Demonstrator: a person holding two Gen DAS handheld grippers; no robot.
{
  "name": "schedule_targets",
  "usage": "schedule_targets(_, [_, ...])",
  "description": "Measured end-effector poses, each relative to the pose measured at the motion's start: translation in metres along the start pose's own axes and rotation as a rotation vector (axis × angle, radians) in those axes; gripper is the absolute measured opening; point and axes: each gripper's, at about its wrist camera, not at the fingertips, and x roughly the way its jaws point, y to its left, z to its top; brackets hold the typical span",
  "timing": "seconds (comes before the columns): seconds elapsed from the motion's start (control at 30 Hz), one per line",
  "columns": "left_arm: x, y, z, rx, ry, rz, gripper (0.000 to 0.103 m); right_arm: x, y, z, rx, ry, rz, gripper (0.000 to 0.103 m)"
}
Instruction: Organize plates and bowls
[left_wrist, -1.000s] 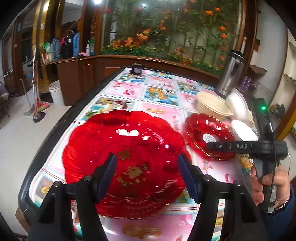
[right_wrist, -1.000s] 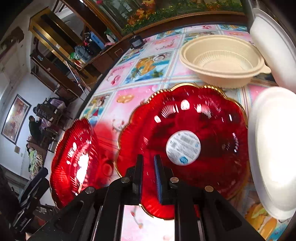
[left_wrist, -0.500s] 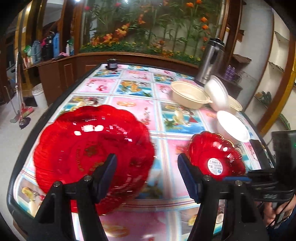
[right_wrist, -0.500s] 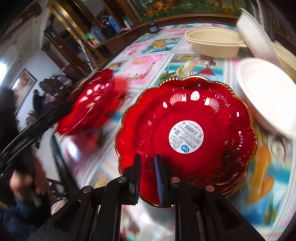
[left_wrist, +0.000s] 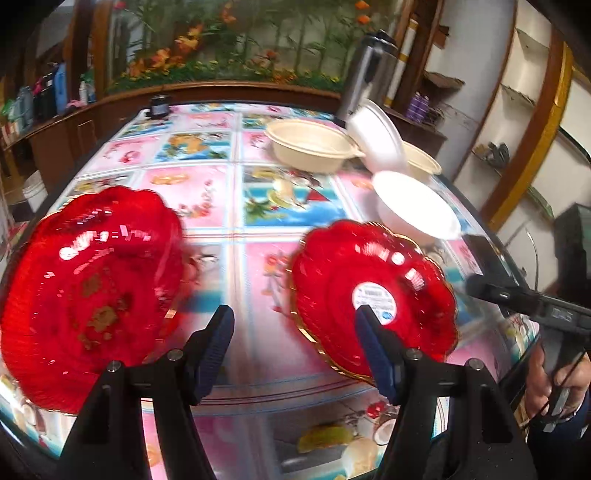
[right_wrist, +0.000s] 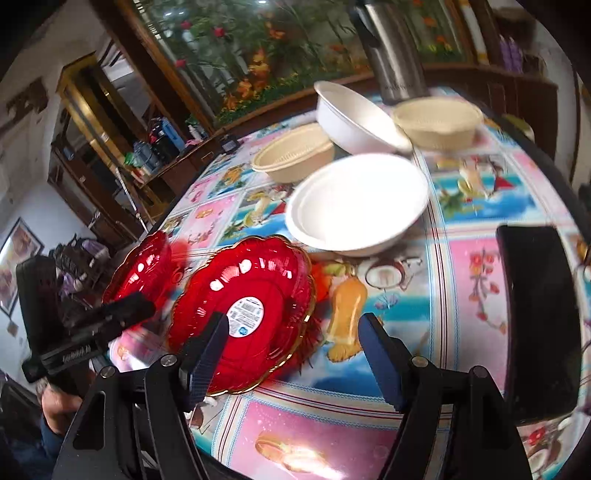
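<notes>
Both hand-held grippers hover with jaws spread wide and nothing between them: the left gripper (left_wrist: 293, 347) over the near edge of the table (left_wrist: 229, 229), the right gripper (right_wrist: 293, 349) beside it, its fingers framing the labelled red plate (right_wrist: 243, 314). That scalloped, gold-rimmed dish, a round sticker on its face, sits tilted near the near edge, seemingly propped on something red beneath; what it rests on cannot be told. A larger red plate (left_wrist: 88, 280) lies at the near left corner, apart from it. Further back stand a white foam bowl (right_wrist: 356, 205), a second white bowl (right_wrist: 356, 118) leaning against a beige ribbed bowl (right_wrist: 293, 153), and another beige bowl (right_wrist: 437, 120) toward the far right corner.

The step in hand appears to be gathering the red plates into one stack. To do it well, a gripper should take the smaller plate by its rim, lift it level, centre it over the larger plate and let go only once it rests flat; the glossy plastic will likely slip under a shallow bite.

A bright cartoon-printed cloth under a clear cover dresses the table, with a dark phone-like slab (right_wrist: 537, 317) at its right edge. A steel thermos (right_wrist: 393, 55) stands at the far edge, before wooden cabinetry and a mural of orange flowers.
</notes>
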Motion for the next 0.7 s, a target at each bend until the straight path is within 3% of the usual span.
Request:
schedule_targets(0.1, [0.010,0.001,-0.002,-0.010,0.033,0.001,0.065,0.010,0.000,-0.003,-0.014,0.033,-0.013,0.049])
schedule_targets(0.27, [0.022,0.004,-0.001,-0.032,0.056,-0.020,0.059,0.013,-0.002,-0.006,-0.015,0.050,0.001,0.048])
schedule_targets(0.4, [0.042,0.003,0.001,-0.032,0.102,-0.042,0.024,0.023,-0.005,-0.006,0.000,0.069,0.010,0.048])
schedule_targets(0.47, [0.044,-0.001,0.003,-0.009,0.090,-0.023,0.022,0.029,-0.007,-0.007,0.024,0.081,0.021,0.048])
schedule_targets(0.53, [0.044,-0.004,0.002,-0.001,0.089,-0.030,0.021,0.032,-0.006,-0.009,0.030,0.081,0.035,0.038])
schedule_targets(0.6, [0.043,-0.008,0.000,0.016,0.083,-0.017,0.020,0.036,-0.003,-0.010,0.027,0.095,0.039,0.016])
schedule_targets(0.7, [0.036,-0.009,-0.001,0.021,0.062,-0.006,0.020,0.034,0.002,-0.010,0.016,0.075,0.022,0.016])
